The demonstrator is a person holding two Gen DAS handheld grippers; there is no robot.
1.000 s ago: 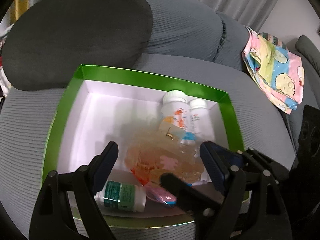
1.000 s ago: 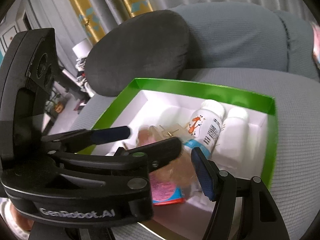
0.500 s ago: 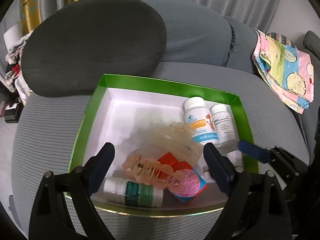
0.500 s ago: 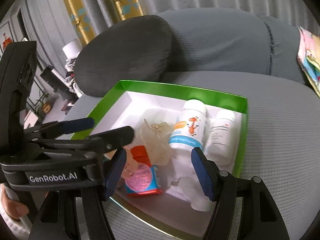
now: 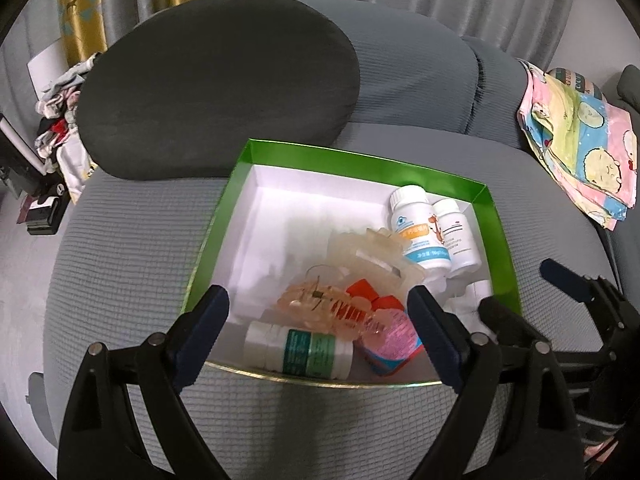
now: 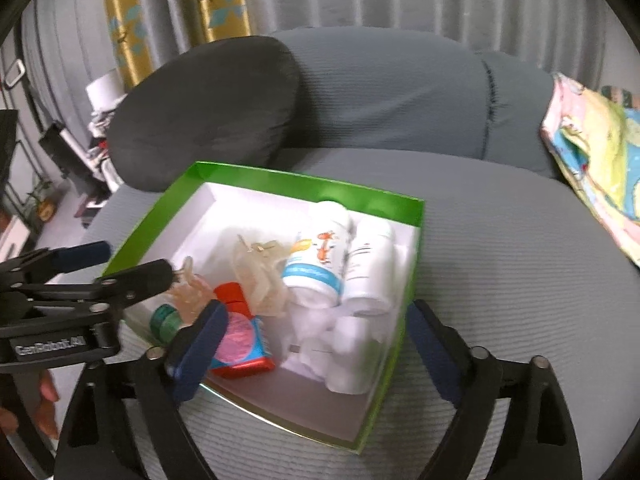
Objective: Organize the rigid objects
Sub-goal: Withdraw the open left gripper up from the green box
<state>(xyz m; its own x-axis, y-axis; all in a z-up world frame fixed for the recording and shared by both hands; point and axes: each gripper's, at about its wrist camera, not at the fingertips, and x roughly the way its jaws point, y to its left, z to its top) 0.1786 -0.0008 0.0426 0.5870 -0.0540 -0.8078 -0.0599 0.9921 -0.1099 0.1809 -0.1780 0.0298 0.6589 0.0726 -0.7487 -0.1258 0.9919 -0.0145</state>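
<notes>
Both hand-held grippers, left [image 5: 318,316] and right [image 6: 312,328], have just opened wide and hold nothing; low in frame, the green box [image 5: 352,156] holds light, stiff, slippery bottles [image 5: 416,228], best pinched mid-body

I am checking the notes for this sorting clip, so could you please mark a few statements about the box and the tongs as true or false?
1. The green box sits on a grey cushion. True.
2. Both tongs grip bottles. False: the left tongs and right tongs are open and hold nothing.
3. The green-labelled bottle lies on its side. True.
4. The patterned cloth is inside the box. False: it lies on the sofa, apart from it.
</notes>
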